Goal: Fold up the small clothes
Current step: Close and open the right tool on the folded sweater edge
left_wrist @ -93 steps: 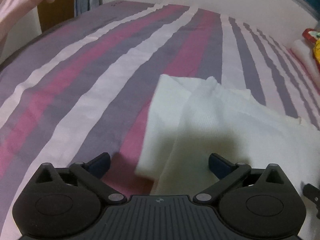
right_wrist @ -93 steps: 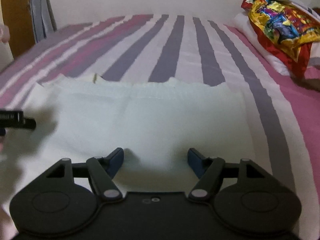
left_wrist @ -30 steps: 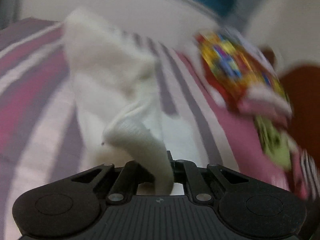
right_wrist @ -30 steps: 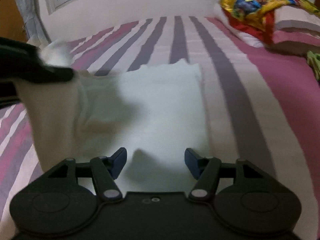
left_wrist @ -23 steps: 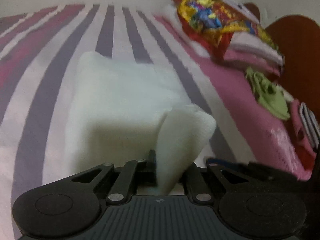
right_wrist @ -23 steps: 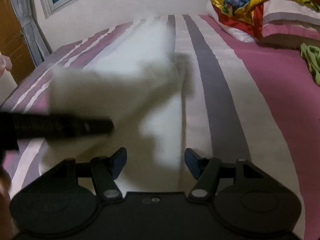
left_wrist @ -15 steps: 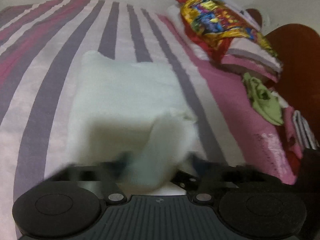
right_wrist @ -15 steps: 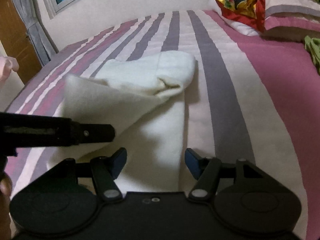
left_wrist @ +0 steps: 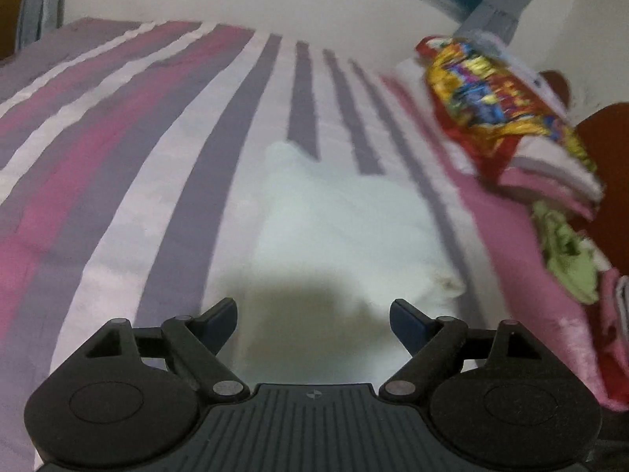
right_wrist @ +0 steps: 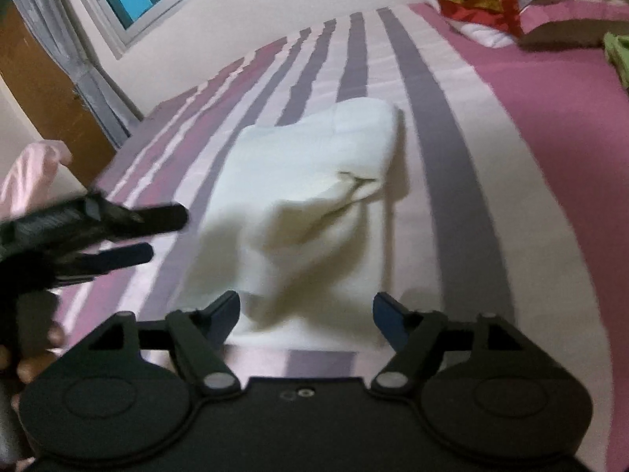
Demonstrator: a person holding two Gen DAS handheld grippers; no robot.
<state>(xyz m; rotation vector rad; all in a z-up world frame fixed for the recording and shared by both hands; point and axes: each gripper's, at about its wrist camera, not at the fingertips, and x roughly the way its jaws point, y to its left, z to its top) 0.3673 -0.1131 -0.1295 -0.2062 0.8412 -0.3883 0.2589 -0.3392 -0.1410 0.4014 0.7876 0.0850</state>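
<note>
White folded cloth (right_wrist: 314, 196) lies on the striped bedsheet (right_wrist: 452, 149), both claws spread apart, empty.

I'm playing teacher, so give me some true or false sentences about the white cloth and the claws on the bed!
1. The left claw is squeezing the white cloth. False: it is open and holds nothing.
2. The white cloth lies on a striped bed sheet. True.
3. The right claw is open. True.
4. The white cloth is spread out flat in one layer. False: one part is folded over the rest.
5. A shiny colourful bag sits beyond the cloth. True.
</note>
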